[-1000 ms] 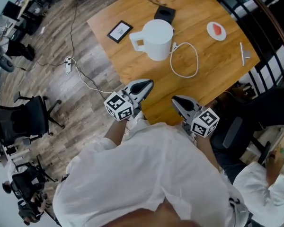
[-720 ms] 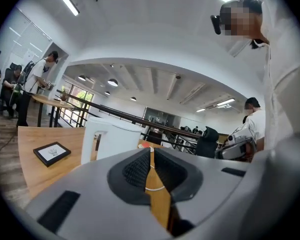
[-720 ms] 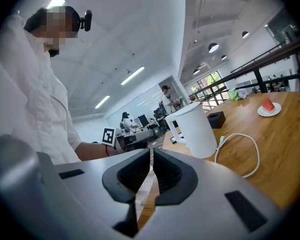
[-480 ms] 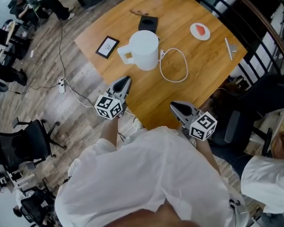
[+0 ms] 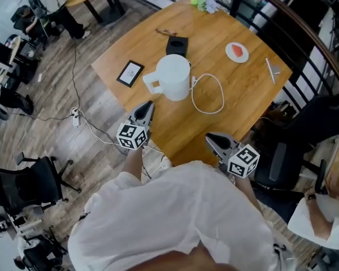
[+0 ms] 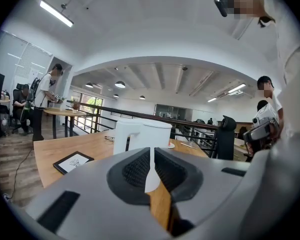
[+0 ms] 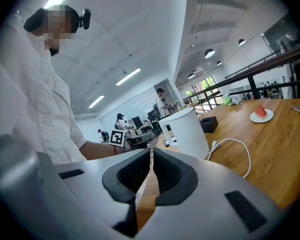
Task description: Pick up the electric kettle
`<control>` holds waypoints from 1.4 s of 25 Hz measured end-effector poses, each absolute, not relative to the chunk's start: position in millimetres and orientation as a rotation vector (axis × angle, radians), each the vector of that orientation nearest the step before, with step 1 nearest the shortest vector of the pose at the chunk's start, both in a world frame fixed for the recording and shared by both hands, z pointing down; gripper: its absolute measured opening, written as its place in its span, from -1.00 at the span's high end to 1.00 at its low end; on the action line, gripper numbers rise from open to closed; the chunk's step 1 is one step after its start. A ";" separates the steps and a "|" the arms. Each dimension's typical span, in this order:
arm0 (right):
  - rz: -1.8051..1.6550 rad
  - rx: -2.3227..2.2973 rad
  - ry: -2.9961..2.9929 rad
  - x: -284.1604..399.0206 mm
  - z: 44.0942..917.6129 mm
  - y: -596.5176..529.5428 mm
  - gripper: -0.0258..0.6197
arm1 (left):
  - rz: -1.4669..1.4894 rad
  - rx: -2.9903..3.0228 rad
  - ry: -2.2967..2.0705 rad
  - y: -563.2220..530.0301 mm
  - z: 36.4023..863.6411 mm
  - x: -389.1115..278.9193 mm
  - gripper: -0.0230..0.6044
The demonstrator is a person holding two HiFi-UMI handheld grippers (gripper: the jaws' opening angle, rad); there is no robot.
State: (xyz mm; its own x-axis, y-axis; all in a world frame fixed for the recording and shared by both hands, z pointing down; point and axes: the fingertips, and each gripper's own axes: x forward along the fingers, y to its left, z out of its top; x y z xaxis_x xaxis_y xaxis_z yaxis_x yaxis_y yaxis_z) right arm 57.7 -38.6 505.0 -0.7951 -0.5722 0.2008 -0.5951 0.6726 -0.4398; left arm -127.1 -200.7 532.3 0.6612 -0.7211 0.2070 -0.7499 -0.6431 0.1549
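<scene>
Seems the approach step: left tongs (image 5: 145,108) and right tongs (image 5: 213,140) are closed, empty, with the kettle (image 5: 173,78) ahead. Next, one probably must open for the handle (image 5: 151,84).

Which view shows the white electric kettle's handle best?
The head view: the white electric kettle is whole from above, its handle unobstructed. The left gripper view shows the handle close, its lower part hidden. The right gripper view shows it small, at the kettle's left.
</scene>
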 end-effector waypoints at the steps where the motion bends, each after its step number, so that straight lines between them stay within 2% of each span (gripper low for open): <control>1: 0.770 0.989 -2.830 57.7 505.4 -39.0 0.87 | 0.188 2.647 -1.205 -202.6 533.0 -129.2 0.89; 5: 0.771 0.990 -2.833 56.0 504.7 -40.7 0.87 | 0.193 2.641 -1.241 -209.1 534.0 -136.9 0.86; 7: 0.772 0.989 -2.834 55.4 504.1 -41.2 0.87 | 0.185 2.631 -1.261 -213.8 535.8 -139.8 0.70; 9: 0.773 0.991 -2.831 55.5 504.5 -40.9 0.87 | 0.184 2.614 -1.286 -218.6 539.4 -142.3 0.42; 13: 0.772 0.994 -2.824 56.0 505.3 -39.8 0.87 | 0.223 2.608 -1.357 -229.2 545.8 -148.4 0.29; 35: 0.798 1.042 -2.765 61.8 508.9 -37.5 0.87 | 0.388 2.632 -1.530 -297.4 556.1 -147.1 0.30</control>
